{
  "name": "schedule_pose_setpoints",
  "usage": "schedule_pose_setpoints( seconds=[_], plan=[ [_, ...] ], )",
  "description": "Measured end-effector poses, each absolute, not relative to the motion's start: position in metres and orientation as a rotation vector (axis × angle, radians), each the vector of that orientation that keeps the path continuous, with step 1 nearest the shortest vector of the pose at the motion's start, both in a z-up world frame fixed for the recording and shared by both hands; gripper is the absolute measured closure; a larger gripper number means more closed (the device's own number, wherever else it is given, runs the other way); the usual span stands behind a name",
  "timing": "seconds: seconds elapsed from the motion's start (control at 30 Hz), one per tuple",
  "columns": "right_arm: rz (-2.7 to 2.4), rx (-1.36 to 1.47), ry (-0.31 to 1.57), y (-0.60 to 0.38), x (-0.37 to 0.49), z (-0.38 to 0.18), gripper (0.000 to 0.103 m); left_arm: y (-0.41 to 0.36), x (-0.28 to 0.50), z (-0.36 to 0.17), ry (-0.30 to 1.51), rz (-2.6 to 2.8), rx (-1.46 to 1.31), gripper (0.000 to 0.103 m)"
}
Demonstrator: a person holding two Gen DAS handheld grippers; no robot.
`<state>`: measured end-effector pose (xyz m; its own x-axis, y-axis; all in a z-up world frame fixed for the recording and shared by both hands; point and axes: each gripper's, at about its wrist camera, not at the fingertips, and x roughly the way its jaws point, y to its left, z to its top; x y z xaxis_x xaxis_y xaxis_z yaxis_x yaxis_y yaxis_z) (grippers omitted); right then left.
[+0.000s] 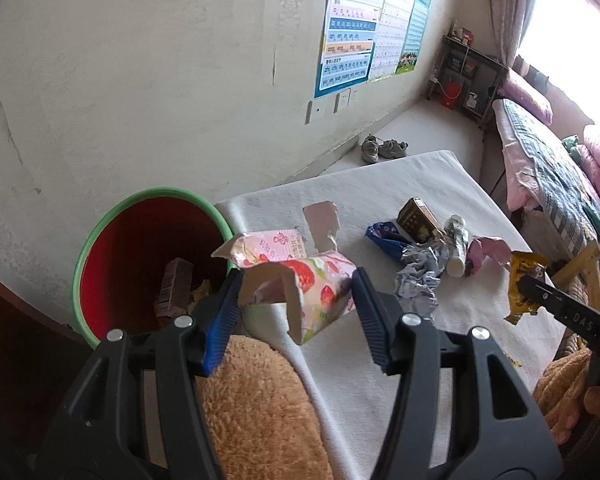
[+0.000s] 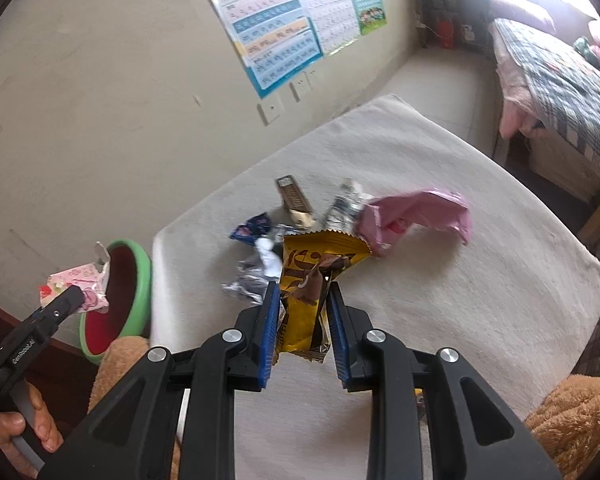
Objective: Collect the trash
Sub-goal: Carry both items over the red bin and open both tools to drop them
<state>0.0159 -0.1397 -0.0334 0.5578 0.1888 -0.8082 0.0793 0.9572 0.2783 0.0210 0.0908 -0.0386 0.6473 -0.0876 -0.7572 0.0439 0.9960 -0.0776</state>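
Note:
My left gripper (image 1: 296, 284) is shut on a torn pink strawberry carton (image 1: 300, 276) and holds it over the table's left edge, beside a red bin with a green rim (image 1: 100, 224). The bin also shows in the right wrist view (image 2: 140, 280), with the carton (image 2: 76, 284) near its rim. My right gripper (image 2: 302, 296) is shut on a yellow snack wrapper (image 2: 312, 280), lifted above the white table (image 2: 460, 280). Trash lies mid-table: a blue wrapper (image 1: 384, 236), a brown box (image 1: 416, 220), crumpled silver foil (image 1: 416, 280), a white tube (image 1: 456, 244), a pink wrapper (image 2: 420, 216).
The bin holds a small carton (image 1: 172, 288) and other scraps. A brown fuzzy cloth (image 1: 256, 408) lies at the table's near edge. A bed (image 1: 556, 168) stands to the right, shoes (image 1: 380, 148) on the floor beyond the table, posters (image 1: 352, 40) on the wall.

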Motion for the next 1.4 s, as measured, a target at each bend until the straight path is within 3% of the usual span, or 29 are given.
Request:
schedule_pose_setpoints(
  seconds=[0.37,0.8,1.4],
  plan=[
    [0.157,0.227,0.982,-0.090,0.026,-0.024,0.078,0.122,0.013,-0.035,0.857,-0.025,-0.075,0.049],
    [0.262,0.164,0.960,-0.038,0.036,-0.007,0.078,0.139,-0.008,0.031,0.708,0.004,-0.027,0.052],
    [0.383,0.114,0.946,0.034,0.066,0.005,0.078,0.186,-0.006,0.038,0.680,0.089,-0.065,0.053]
  ],
)
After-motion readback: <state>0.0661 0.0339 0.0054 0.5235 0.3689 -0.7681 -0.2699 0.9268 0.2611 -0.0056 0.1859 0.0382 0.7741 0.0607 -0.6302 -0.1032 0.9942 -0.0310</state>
